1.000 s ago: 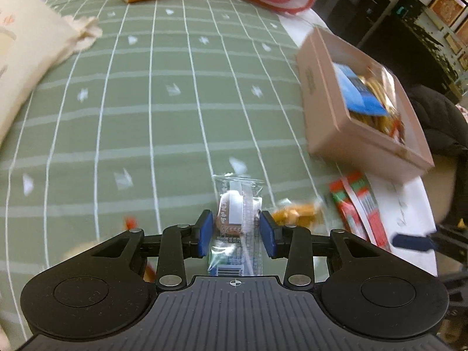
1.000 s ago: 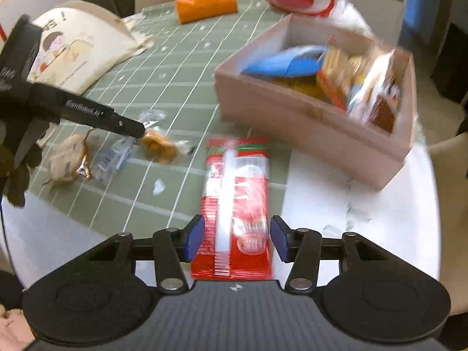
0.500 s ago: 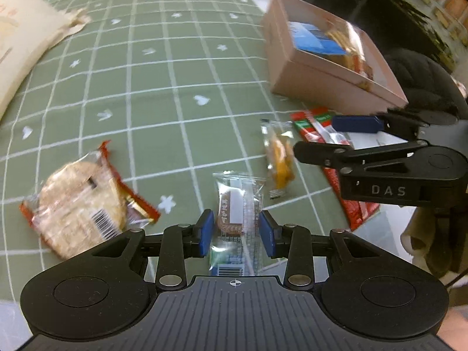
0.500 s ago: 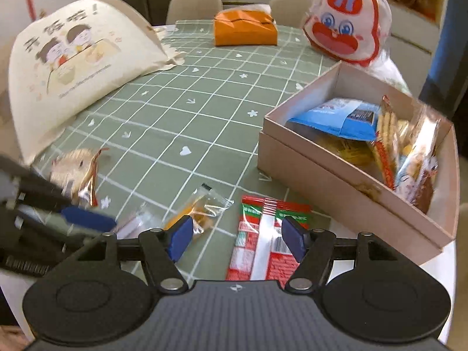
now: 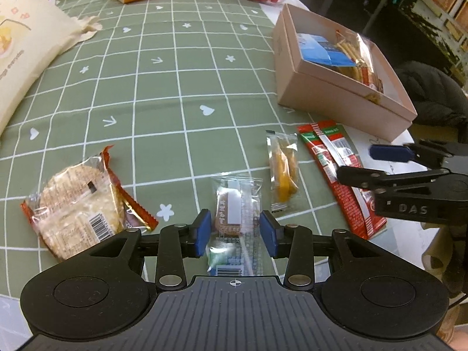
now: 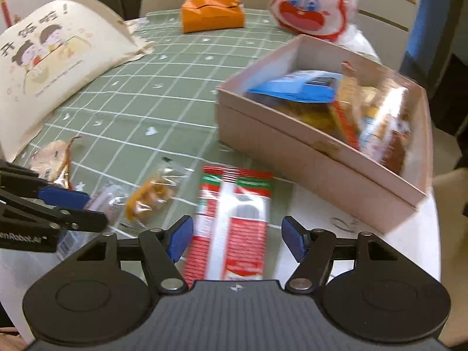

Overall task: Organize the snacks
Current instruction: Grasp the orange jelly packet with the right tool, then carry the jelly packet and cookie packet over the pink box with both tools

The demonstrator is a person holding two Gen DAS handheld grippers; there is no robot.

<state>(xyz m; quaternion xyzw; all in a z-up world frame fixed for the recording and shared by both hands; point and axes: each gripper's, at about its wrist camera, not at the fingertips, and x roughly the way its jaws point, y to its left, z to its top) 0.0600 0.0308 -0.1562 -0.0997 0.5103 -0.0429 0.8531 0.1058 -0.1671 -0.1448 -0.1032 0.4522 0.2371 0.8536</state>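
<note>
My left gripper (image 5: pixel 235 231) is open, its blue pads on either side of a clear-wrapped brown snack (image 5: pixel 237 213) that lies on the green tablecloth. My right gripper (image 6: pixel 237 238) is open wide over a long red snack pack (image 6: pixel 234 222), which also shows in the left wrist view (image 5: pixel 336 175). A small orange snack (image 5: pixel 282 172) lies between them. A round rice cracker pack (image 5: pixel 79 204) lies at the left. The pink box (image 6: pixel 318 158) holds several snacks. The right gripper shows in the left wrist view (image 5: pixel 377 163).
A cream printed bag (image 6: pixel 49 58) lies at the left. An orange tissue box (image 6: pixel 212 13) and a red-and-white rabbit bag (image 6: pixel 314 5) stand at the far side. The table edge runs close by the red pack. Chairs stand behind the table.
My right gripper opened wider and moved down over the red pack. My left gripper stayed around the clear-wrapped snack; its view drew back slightly.
</note>
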